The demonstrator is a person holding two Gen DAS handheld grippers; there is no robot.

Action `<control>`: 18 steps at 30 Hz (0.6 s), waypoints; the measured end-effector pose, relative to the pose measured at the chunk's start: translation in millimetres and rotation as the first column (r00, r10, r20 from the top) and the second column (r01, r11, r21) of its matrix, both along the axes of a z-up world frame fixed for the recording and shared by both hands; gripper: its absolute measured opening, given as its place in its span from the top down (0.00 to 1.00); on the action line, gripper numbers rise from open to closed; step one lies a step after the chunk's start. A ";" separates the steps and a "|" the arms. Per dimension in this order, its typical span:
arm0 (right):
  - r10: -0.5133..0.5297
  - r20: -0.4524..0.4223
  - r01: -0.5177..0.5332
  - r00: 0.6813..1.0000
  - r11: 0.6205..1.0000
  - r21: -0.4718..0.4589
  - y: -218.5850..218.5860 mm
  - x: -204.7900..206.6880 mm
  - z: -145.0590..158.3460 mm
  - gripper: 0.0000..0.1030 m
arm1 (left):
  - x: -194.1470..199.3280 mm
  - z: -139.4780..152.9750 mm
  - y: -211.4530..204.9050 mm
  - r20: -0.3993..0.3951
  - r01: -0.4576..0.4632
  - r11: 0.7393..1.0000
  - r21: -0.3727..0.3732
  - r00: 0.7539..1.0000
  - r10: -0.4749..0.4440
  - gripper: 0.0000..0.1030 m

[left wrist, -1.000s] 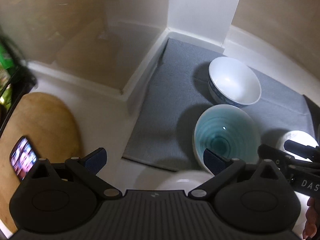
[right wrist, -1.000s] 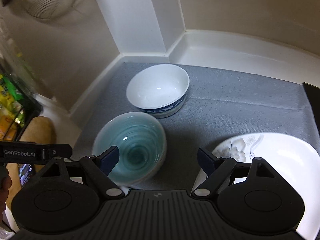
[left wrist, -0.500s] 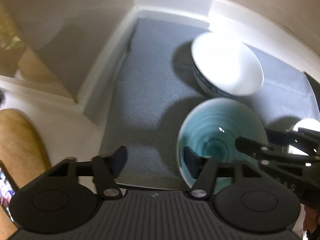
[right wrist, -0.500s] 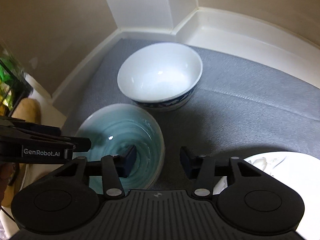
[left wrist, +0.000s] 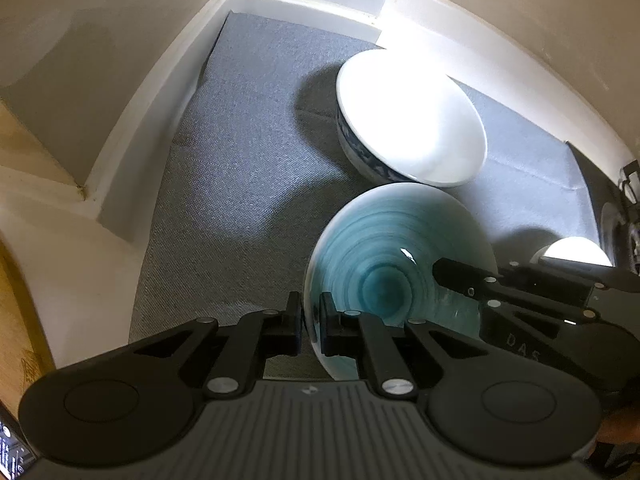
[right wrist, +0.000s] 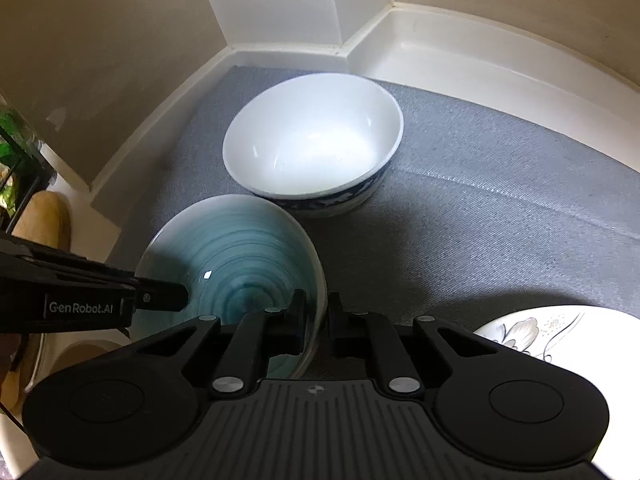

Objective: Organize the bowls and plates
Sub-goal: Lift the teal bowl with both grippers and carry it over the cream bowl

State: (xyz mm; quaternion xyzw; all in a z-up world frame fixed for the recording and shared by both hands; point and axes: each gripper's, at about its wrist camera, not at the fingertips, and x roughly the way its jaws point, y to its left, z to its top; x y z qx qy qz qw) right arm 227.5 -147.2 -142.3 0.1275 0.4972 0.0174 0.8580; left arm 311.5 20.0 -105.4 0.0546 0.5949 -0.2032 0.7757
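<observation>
Both tongs have just been closing and now pinch the rim of the teal bowl [left wrist: 394,276]: the left tongs [left wrist: 310,326] clamp its left edge, one finger inside and one outside, while the right tongs [right wrist: 316,322] clamp the opposite edge the same way. The teal bowl sits mouth-up at the near side of the grey mat [right wrist: 500,208] on the desk, round, with no long axis. Just beyond it, nearly touching, stands the white bowl [right wrist: 316,144], and a flowered plate [right wrist: 536,332] lies near right.
</observation>
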 end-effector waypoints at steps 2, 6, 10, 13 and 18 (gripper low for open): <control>-0.003 0.012 0.003 1.000 1.000 -0.002 -0.9 -1.9 4.2 0.89 | 0.4 2.5 0.2 0.006 -0.002 1.000 -0.010 1.000 0.002 0.92; -0.008 0.038 0.009 0.999 1.000 -0.004 -3.2 -5.5 13.8 0.89 | -2.2 11.0 -1.3 0.034 0.000 1.000 -0.030 0.999 0.001 0.92; -0.014 0.067 0.014 0.998 1.000 -0.006 -1.6 -10.1 24.7 0.89 | -5.6 23.9 3.1 0.056 -0.006 0.999 -0.053 0.998 0.008 0.92; -0.015 0.098 0.016 0.995 1.000 -0.012 1.5 -15.0 35.1 0.89 | -9.1 33.2 8.2 0.074 -0.008 0.998 -0.070 0.997 0.014 0.92; -0.014 0.152 0.017 0.988 1.000 -0.020 6.2 -22.5 53.4 0.89 | -14.8 48.2 14.3 0.100 -0.009 0.996 -0.091 0.995 0.018 0.92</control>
